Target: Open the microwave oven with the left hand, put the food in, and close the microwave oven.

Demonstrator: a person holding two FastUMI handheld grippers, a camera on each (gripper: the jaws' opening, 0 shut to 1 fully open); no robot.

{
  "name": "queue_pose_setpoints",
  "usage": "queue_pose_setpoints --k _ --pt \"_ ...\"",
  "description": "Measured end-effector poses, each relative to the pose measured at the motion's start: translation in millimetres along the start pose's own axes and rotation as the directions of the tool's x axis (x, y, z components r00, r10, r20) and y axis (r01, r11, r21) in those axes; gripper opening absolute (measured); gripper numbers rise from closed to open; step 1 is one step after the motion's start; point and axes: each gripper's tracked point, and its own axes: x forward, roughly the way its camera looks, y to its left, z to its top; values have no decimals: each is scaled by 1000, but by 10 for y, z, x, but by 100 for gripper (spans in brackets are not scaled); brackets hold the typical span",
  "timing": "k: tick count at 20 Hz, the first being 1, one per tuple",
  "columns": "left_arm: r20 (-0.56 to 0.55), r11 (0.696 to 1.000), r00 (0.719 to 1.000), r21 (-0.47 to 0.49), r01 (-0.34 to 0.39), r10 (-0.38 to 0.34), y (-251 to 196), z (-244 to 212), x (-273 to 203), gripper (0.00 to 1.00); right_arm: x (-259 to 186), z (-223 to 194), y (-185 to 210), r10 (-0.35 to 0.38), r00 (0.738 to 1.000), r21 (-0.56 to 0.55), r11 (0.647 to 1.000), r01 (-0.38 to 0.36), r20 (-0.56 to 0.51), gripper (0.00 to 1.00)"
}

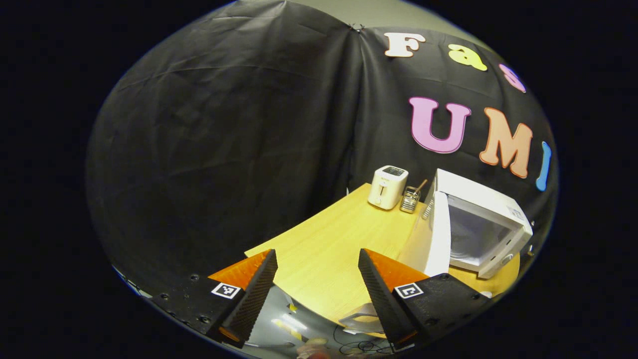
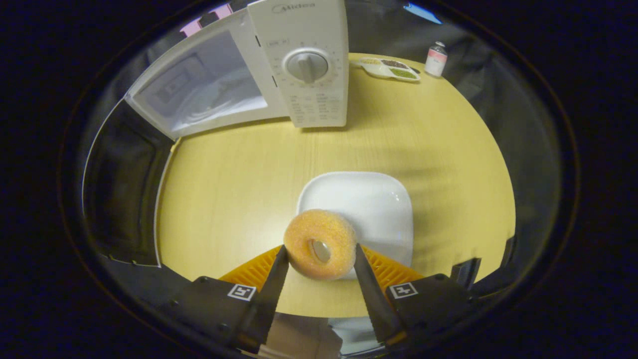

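Observation:
In the right gripper view my right gripper (image 2: 319,254) is shut on a sugared ring doughnut (image 2: 320,243), held above the near edge of a white square plate (image 2: 371,204). Beyond it the white microwave (image 2: 304,65) stands with its door (image 2: 124,184) swung open to the left and the cavity (image 2: 204,89) showing. In the left gripper view my left gripper (image 1: 316,264) is open and holds nothing, hovering off the table's near corner. The microwave (image 1: 478,224) lies to its right, its door (image 1: 431,234) hanging open toward me.
A white toaster (image 1: 388,186) and a small utensil holder (image 1: 410,198) stand at the back of the wooden table (image 1: 329,249). A divided dish of seasonings (image 2: 389,67) and a small bottle (image 2: 435,59) sit right of the microwave.

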Motion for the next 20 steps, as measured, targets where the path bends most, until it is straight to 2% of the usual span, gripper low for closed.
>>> queue_pose_setpoints --k 1,2,5,6,7,10,11,12,17,20 --pt "-13 1000 1000 15 22 -22 -16 -16 56 96 -53 22 120 13 1000 21 1000 -14 16 81" --pt "-26 999 999 28 43 -42 -22 -35 120 96 -107 32 241 29 999 37 999 -30 29 76" --pt "-56 993 993 48 107 -104 -84 -46 264 96 -236 132 685 97 991 80 991 -105 88 76" --pt "-61 991 990 38 130 -128 -117 -54 310 96 -251 173 834 121 987 97 987 -132 109 81" --pt "-69 988 986 27 151 -149 -157 -60 345 96 -270 215 981 140 982 115 981 -155 127 76" --pt "-93 982 978 22 190 -187 -193 -102 442 97 -375 369 1442 206 958 175 955 -241 200 76" --pt "-99 979 975 29 201 -198 -197 -100 469 96 -384 459 1574 224 947 187 945 -269 232 81" --pt "-104 976 972 37 215 -210 -210 -103 496 96 -378 551 1681 237 934 191 937 -292 269 81" --pt "-132 964 959 57 261 -252 -259 -129 633 96 -171 1135 1986 227 877 252 900 -355 424 81" --pt "-161 958 949 50 282 -271 -294 -193 711 96 65 1428 2033 183 863 298 888 -352 471 81"
